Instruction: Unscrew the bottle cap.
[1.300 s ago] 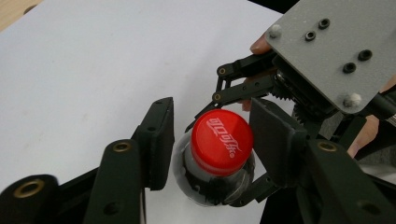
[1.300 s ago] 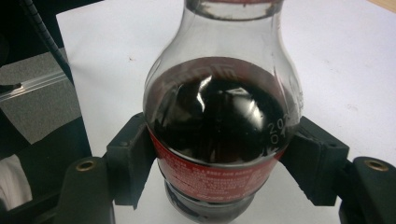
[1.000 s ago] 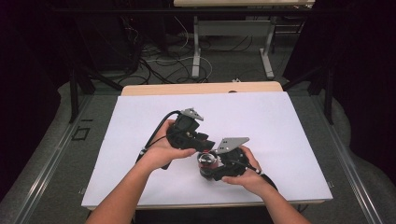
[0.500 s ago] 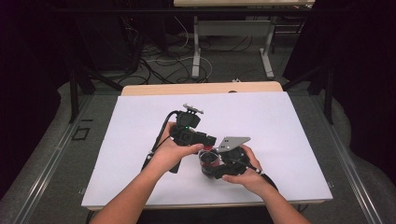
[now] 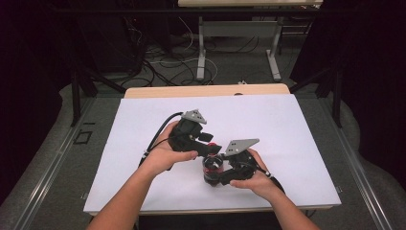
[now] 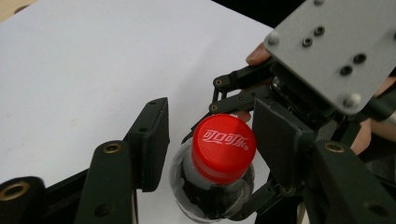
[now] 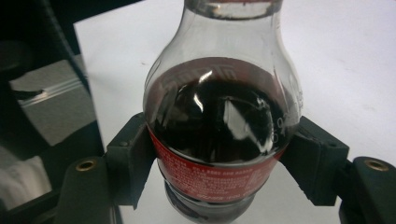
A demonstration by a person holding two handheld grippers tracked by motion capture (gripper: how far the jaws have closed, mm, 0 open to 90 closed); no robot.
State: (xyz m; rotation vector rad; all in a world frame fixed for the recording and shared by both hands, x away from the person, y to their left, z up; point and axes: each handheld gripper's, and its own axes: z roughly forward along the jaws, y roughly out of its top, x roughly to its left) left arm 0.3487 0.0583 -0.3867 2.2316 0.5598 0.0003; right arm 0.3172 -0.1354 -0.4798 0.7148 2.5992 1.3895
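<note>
A small cola bottle (image 5: 212,168) with a red cap (image 6: 224,147) stands upright on the white table cover (image 5: 287,124). My right gripper (image 7: 217,168) is shut on its labelled body (image 7: 219,116), one pad on each side. My left gripper (image 6: 215,140) reaches in over the top with the cap between its jaws. Those jaws have just been opening. A gap shows beside the left pad (image 6: 152,140), and the right pad (image 6: 275,140) sits close against the cap. In the high view the left gripper (image 5: 210,148) is just above the right gripper (image 5: 218,175), near the front middle.
The right gripper's grey plate (image 6: 331,51) and linkage stand close behind the cap. The table's wooden far edge (image 5: 206,90) lies beyond the cover. Cables and desk legs (image 5: 201,48) are on the floor past it.
The left hand has turned its gripper slightly over the bottle top. The right hand and the bottle have kept still.
</note>
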